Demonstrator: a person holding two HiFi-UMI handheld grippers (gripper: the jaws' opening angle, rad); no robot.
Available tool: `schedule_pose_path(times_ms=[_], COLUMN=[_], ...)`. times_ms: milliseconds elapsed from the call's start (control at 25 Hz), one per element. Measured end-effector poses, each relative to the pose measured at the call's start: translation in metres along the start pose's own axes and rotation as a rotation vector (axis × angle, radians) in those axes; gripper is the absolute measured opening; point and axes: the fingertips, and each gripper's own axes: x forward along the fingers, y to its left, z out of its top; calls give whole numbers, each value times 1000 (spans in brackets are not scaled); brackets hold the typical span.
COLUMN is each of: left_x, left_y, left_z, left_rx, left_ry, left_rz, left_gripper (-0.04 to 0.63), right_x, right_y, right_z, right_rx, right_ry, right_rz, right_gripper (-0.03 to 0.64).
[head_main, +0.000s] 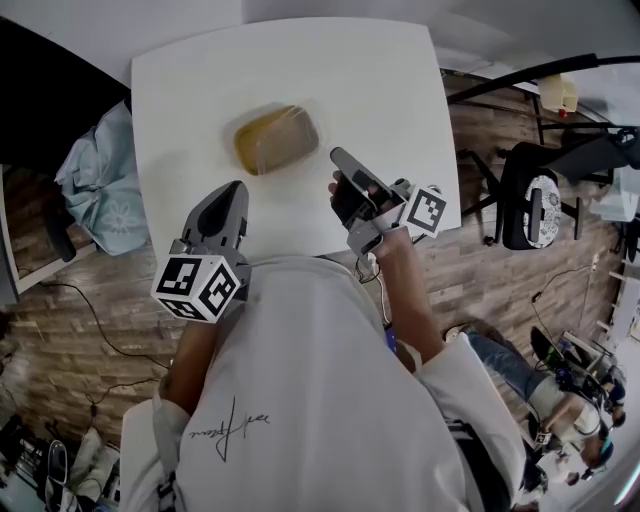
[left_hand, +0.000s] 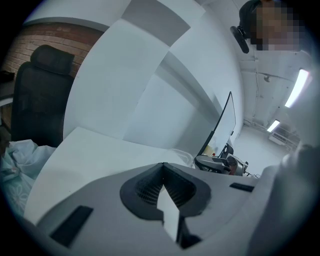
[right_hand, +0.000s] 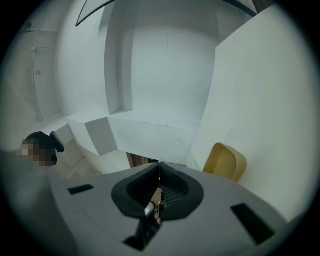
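Left gripper (left_hand: 162, 165): jaws together, tips meeting along one line, nothing between them. In the head view the left gripper (head_main: 239, 188) is over the near part of the table (head_main: 180, 90), left of centre, tips pointing far and slightly right.

Right gripper (right_hand: 159, 165): jaws together, tips in contact, nothing clamped. In the head view the right gripper (head_main: 340, 157) is over the table right of centre, tips pointing far and left. Its tips are farther in than those of the left gripper.

Tan container (head_main: 276, 139): a shallow open tray with rounded corners, lying on the middle of the white table. It is beyond both grippers and between their lines of aim. Its right end is near the right gripper's tips, with a small gap showing. The left gripper's tips are farther from it, on its near left side. In the right gripper view the tan container (right_hand: 225, 161) appears just past the jaws, to the right.

Surroundings: a light blue cloth (head_main: 100, 180) is bunched off the table's left edge, with a dark chair (left_hand: 37, 95) beside it. A second black chair (head_main: 530, 205) stands right of the table on the wood-pattern floor (head_main: 90, 330). The person's white shirt (head_main: 320, 400) fills the near part of the head view.
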Motion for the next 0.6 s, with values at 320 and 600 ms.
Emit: schedule_pose_path(times_ms=[320,600], left_x=[-4,-12], left_y=[-1,5], left_z=[8,12], left_rx=[6,-1], left_ry=[-23,-46], left_rz=[4,34], left_gripper=[8,8], right_x=[1,1], right_y=[21,30], right_z=[1,-4], right_rx=[-86,-138], right_ry=[-23,-37], right_rz=[-21,-47], right_gripper=[12,12])
